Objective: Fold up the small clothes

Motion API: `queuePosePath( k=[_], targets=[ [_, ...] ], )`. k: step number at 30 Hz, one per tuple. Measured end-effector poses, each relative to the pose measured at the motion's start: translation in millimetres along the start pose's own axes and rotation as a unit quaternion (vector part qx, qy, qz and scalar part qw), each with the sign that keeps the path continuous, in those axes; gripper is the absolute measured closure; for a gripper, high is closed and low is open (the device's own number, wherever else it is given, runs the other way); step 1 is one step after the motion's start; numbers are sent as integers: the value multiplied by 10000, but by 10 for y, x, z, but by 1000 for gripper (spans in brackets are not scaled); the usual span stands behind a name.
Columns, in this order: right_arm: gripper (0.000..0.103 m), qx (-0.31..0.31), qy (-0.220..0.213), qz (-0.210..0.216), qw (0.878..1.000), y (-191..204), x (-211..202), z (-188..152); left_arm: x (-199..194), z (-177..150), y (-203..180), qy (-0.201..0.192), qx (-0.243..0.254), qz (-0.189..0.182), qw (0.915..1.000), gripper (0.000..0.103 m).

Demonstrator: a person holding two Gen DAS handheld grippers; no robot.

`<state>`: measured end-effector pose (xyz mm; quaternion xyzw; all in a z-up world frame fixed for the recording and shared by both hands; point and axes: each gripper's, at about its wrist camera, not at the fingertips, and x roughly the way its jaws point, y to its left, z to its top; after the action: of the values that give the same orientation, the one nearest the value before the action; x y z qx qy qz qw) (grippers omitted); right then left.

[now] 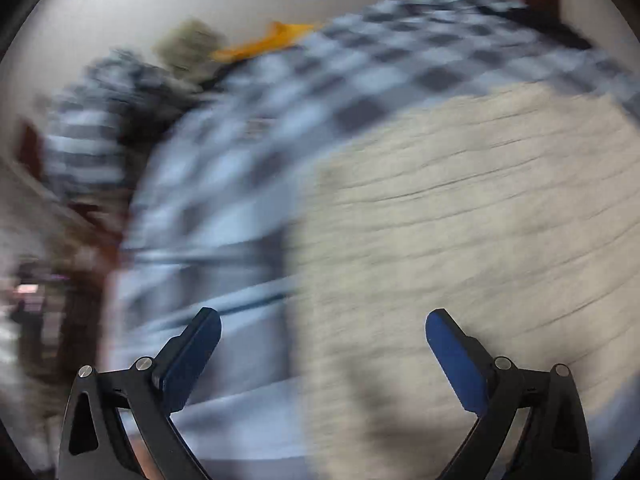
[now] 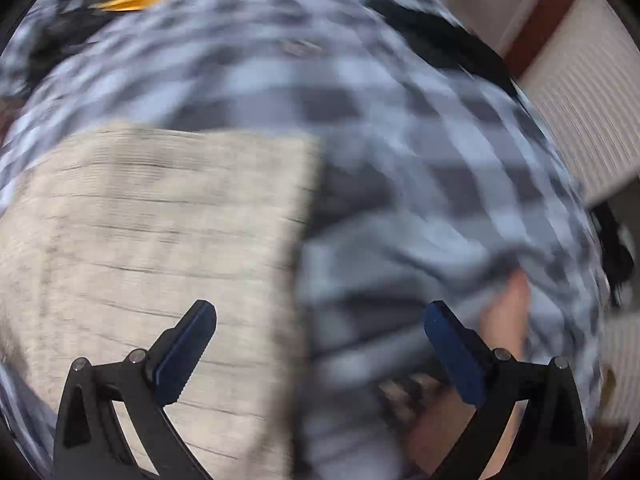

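Both views motion-blurred. Left gripper (image 1: 323,322) angled steeply down, jaws spread wide, nothing between them; beige ribbed garment (image 1: 460,216) lies flat under and ahead, filling the 12 to 4 o'clock area. Right gripper (image 2: 320,314) also pitched down, jaws released wide, empty; same beige garment (image 2: 160,220) sits at 9 to 11 o'clock, its edge running between the fingers. Checked cloth (image 2: 420,140) spreads beneath the garment and beyond. Farther, at 12 o'clock, an orange item (image 1: 276,38) and an olive item (image 1: 188,46) sit beside each other near the cloth's far edge.
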<state>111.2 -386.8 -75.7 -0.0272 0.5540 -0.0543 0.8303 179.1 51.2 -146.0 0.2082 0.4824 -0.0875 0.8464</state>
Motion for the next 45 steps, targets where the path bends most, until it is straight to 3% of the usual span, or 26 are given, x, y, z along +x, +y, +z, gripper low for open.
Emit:
queuePosePath(
  k=[3, 5, 6, 8, 9, 10, 12, 15, 17, 19, 20, 22, 24, 25, 27, 30, 33, 35, 37, 40, 43, 45],
  targets=[
    [2, -806, 256, 669, 9942, 649, 148, 29, 166, 261, -407, 211, -73, -918, 9955, 0],
    [2, -1357, 394, 996, 9849, 1041, 273, -32, 339, 333, -716, 470, -81, -1479, 9879, 0],
    [2, -1661, 548, 1072, 9787, 1236, 344, -63, 480, 356, -821, 646, -47, -1526, 9862, 0],
    [2, -2194, 952, 930, 9665, 1465, 614, -154, 715, 324, -874, 818, -21, -1178, 9897, 0],
    [2, -2422, 1035, 662, 9624, 1504, 753, -196, 777, 310, -835, 762, -94, -1232, 9894, 0],
    [2, -2461, 1034, 670, 9614, 1455, 842, -203, 815, 302, -748, 658, -225, -1390, 9878, 0],
    [2, -2103, 1098, 1054, 9657, 1218, 923, -132, 873, 290, -573, 561, -383, -1542, 9857, 0],
    [2, -1370, 1200, 990, 9783, 708, 1036, 39, 977, 287, -310, 571, -554, -1763, 9811, 0],
    [2, -870, 1255, 520, 9869, 331, 1133, 131, 960, 264, -159, 553, -615, -1729, 9815, 0],
    [2, -222, 1400, -303, 9894, -181, 1270, 202, 967, 265, 2, 565, -731, -1586, 9830, 0],
    [2, 124, 1425, -380, 9890, -393, 1291, 218, 1007, 288, 94, 598, -857, -1611, 9814, 0],
    [2, 1062, 1264, -265, 9859, -857, 1240, 254, 1005, 298, 211, 618, -1062, -1264, 9843, 0],
    [2, 1815, 947, -151, 9787, -1183, 1129, 307, 1036, 351, 357, 678, -1279, -691, 9870, 0],
    [2, 2002, 815, -69, 9763, -1272, 1092, 333, 1030, 371, 427, 669, -1419, -583, 9859, 0],
    [2, 2130, 592, 92, 9752, -1305, 1051, 432, 1042, 408, 521, 609, -1617, -813, 9816, 0],
    [5, 1639, 521, 227, 9848, -1050, 1022, 501, 1005, 506, 492, 502, -1687, -1239, 9766, 0],
    [31, 812, 867, 261, 9926, -625, 1258, 617, 1038, 562, 281, 577, -1499, -1700, 9723, 0],
    [78, 526, 1150, 365, 9913, -478, 1465, 682, 1055, 556, 148, 694, -1394, -1788, 9715, 0],
    [95, 595, 1279, 577, 9883, -487, 1592, 746, 1075, 506, 13, 748, -1304, -1607, 9755, 0],
    [96, 1016, 1074, 340, 9884, -782, 1656, 973, 1199, 438, -65, 743, -1206, -1211, 9825, 0],
    [96, 1591, 776, -373, 9835, -1234, 1574, 1078, 1199, 474, -104, 533, -1011, -946, 9889, 0],
    [96, 1733, 565, -352, 9826, -1391, 1454, 1077, 1185, 554, -55, 422, -1015, -567, 9923, 0]
  ],
)
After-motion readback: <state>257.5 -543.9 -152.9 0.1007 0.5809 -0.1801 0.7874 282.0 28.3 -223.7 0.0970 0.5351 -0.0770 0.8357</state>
